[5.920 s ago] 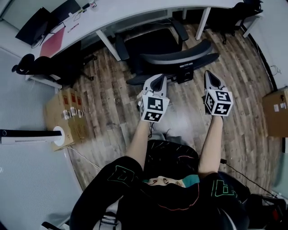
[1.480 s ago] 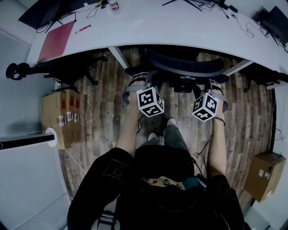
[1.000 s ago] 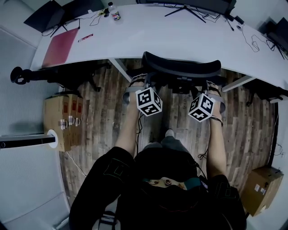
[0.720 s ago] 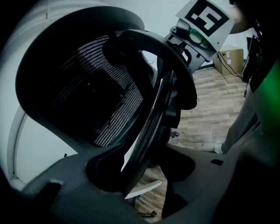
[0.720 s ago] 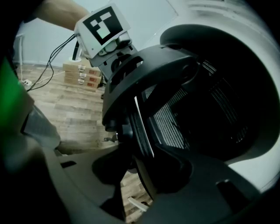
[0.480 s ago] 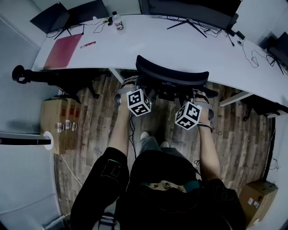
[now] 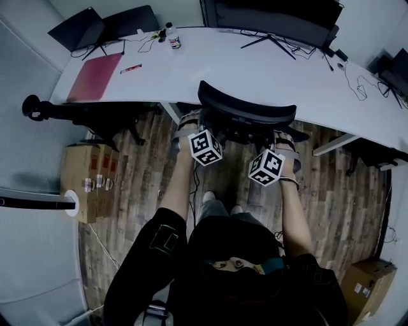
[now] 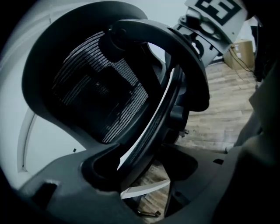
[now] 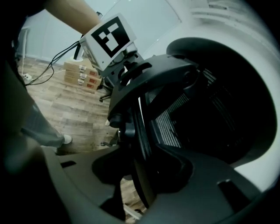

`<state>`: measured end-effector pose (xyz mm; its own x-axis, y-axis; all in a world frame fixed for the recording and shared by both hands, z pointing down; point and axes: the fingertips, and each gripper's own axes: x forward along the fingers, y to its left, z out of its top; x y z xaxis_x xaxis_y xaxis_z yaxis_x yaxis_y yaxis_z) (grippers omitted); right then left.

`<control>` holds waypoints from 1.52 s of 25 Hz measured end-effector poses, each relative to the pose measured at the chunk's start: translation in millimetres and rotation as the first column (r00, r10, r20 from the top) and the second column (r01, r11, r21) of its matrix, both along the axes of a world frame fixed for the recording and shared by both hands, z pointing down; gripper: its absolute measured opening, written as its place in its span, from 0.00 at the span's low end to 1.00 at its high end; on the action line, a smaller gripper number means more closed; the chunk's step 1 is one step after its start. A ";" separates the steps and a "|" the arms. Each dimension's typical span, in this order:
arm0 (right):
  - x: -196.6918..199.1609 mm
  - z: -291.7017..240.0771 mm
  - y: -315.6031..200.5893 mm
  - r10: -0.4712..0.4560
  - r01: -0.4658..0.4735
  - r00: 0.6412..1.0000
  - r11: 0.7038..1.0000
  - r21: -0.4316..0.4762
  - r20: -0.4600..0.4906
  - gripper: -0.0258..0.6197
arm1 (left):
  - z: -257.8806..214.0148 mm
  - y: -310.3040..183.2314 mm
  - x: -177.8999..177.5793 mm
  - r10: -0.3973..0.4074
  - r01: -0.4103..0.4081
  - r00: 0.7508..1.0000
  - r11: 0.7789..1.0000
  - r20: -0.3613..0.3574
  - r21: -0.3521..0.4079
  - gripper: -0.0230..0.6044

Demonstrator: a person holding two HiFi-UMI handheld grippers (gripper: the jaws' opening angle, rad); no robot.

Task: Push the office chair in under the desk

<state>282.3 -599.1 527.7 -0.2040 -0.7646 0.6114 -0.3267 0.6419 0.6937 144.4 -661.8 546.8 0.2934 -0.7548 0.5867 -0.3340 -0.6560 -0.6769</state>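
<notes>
**Item: office chair [image 7: 246, 113], black, mesh back.**
- Location: at the near edge of the white desk [image 7: 268, 70]. The seat is out of sight beneath the tabletop. Only the backrest [image 7: 247, 109] shows, lying right along the desk's near edge.
- Facing: the chair fronts the desk, with the back of its backrest toward you.
- Long axis: the curved top of the backrest runs side to side, roughly parallel to the desk's near edge.

**Item: left gripper [image 7: 189, 121].** It sits at the backrest's left end, just short of the desk edge. In the left gripper view its fingers [image 8: 100, 164] are clamped on the backrest rim, which passes between them.

**Item: right gripper [image 7: 285, 137].** It sits at the backrest's right end. In the right gripper view its fingers [image 9: 179, 168] are likewise closed on the rim.

**Progress, as judged:** nearly complete, since the chair is tucked in as far as the backrest. What remains for you is, at most, a short final push toward the desk, then letting go with both grippers.

**Also on the tabletop:** a monitor [image 7: 274, 14] at the far side and a bottle [image 7: 172, 37] toward the far left.
</notes>
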 end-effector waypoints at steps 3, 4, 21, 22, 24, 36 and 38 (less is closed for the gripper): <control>-1.0 -4.8 6.0 0.012 -0.015 0.996 0.999 0.028 0.088 0.33 | -3.7 6.6 -3.3 -0.081 0.083 0.995 0.996 -0.057 0.029 0.52; -0.1 -9.0 7.9 0.027 -0.030 0.990 0.999 0.019 0.141 0.32 | -7.0 9.4 -3.8 -0.110 0.113 0.991 0.993 -0.081 0.034 0.53; 12.8 -109.0 71.7 0.249 -0.312 0.369 0.941 -0.133 0.896 0.05 | -117.8 115.2 -7.1 -0.307 0.335 0.478 0.930 -0.823 -0.152 0.05; 9.7 -114.6 78.8 0.251 -0.313 0.311 0.938 -0.150 0.917 0.05 | -119.2 124.3 -10.7 -0.322 0.318 0.434 0.929 -0.841 -0.191 0.05; 4.8 -116.5 92.6 0.267 -0.335 0.255 0.926 -0.174 0.929 0.04 | -121.9 139.7 -23.5 -0.340 0.297 0.369 0.925 -0.865 -0.237 0.05; -12.9 -117.1 146.8 0.313 -0.460 0.293 0.874 -0.154 0.903 0.05 | -135.3 191.0 -51.7 -0.246 0.219 0.392 0.961 -0.886 -0.170 0.05; -15.7 -120.9 151.6 0.308 -0.466 0.312 0.874 -0.138 0.899 0.05 | -137.7 194.8 -53.0 -0.235 0.209 0.388 0.964 -0.891 -0.163 0.05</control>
